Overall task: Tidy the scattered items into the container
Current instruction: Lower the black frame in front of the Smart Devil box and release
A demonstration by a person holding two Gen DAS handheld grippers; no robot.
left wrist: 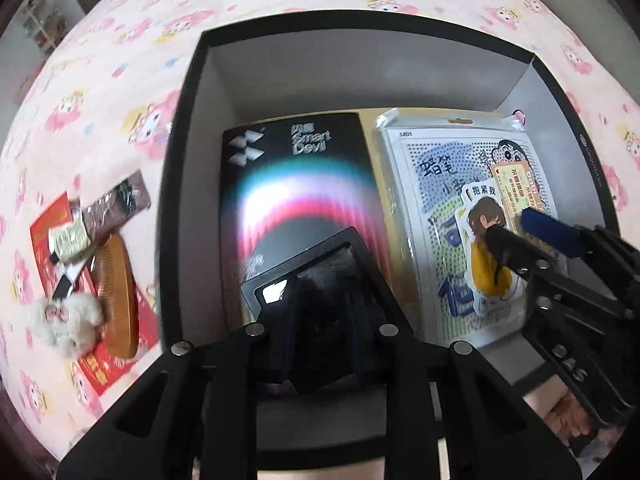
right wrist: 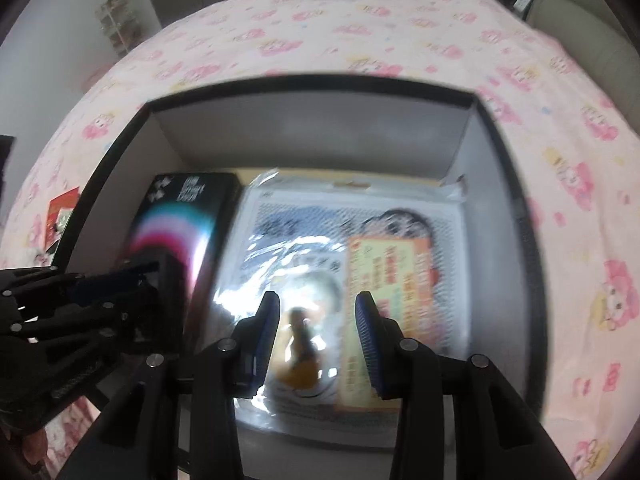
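So both tongs are hanging over the black box (left wrist: 188, 128) that's sitting on the bed with the pink cartoon sheet (left wrist: 120, 60). The left tongs (left wrist: 320, 280) are clenching a flat black framed thing (left wrist: 312, 264), holding it right above the dark package with the rainbow glow (left wrist: 296, 184) that's lying along the left side of the box floor. The right tongs (right wrist: 316, 312) are standing released, blue pads (right wrist: 370, 344) apart with nothing between them, hovering over the plastic-wrapped cartoon sheet (left wrist: 436, 168) that's taking up the right side of the box. A sticker of a girl in a yellow top (left wrist: 486, 264) and an orange card (left wrist: 516, 188) are lying on top of that sheet, just under the right tongs' tips.

Outside the box, off to its left on the bed, a little heap is waiting: a red envelope (left wrist: 50, 228), a brown packet (left wrist: 112, 208), a small pale packet (left wrist: 68, 240), a wooden comb (left wrist: 120, 296) and a fluffy white toy (left wrist: 68, 320), all overlapping or touching each other. The right wrist view is pretty blurry, so the finer print on the card isn't readable from there.
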